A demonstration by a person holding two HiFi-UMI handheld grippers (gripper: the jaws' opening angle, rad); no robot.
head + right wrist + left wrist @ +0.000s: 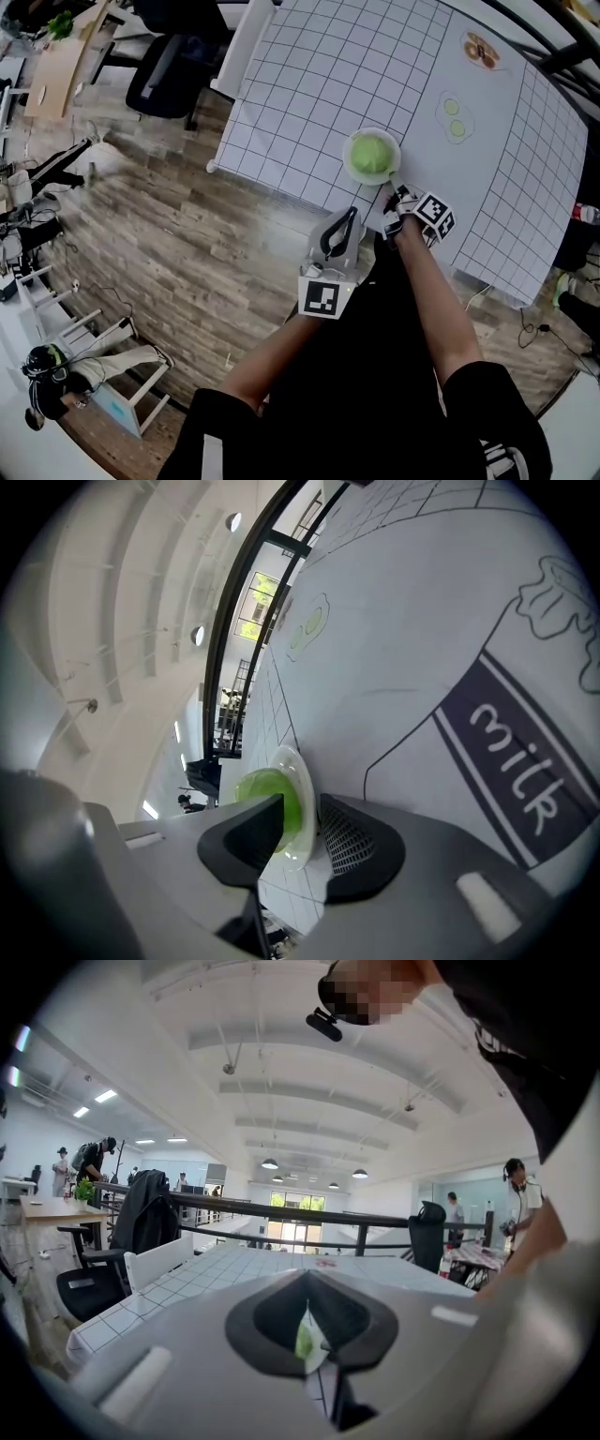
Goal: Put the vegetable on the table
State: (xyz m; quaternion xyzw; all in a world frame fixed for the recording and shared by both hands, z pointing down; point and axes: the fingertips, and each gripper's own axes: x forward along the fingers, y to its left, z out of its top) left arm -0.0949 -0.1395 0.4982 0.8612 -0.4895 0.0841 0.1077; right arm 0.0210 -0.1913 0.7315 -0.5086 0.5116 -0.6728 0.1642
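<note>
A round green vegetable (370, 156) lies on a clear plate (395, 147), which rests on the white gridded table (309, 84) near its front edge. My right gripper (392, 193) is at the plate's near rim, and its jaws are open. In the right gripper view the plate (300, 761) rim stands between the jaws of the right gripper (302, 810) with a gap, and the vegetable (261, 787) shows behind one jaw. My left gripper (350, 216) hovers just off the table edge, shut and empty. Through the left gripper (307, 1286) only a green sliver of the vegetable (303, 1340) shows.
The table sheet carries printed pictures: green slices (455, 117), a brown item (480, 52) and a milk carton drawing (511, 757). A black office chair (169, 61) stands at the table's far left corner. Wooden floor (187, 234) lies left, with a white rack (112, 370).
</note>
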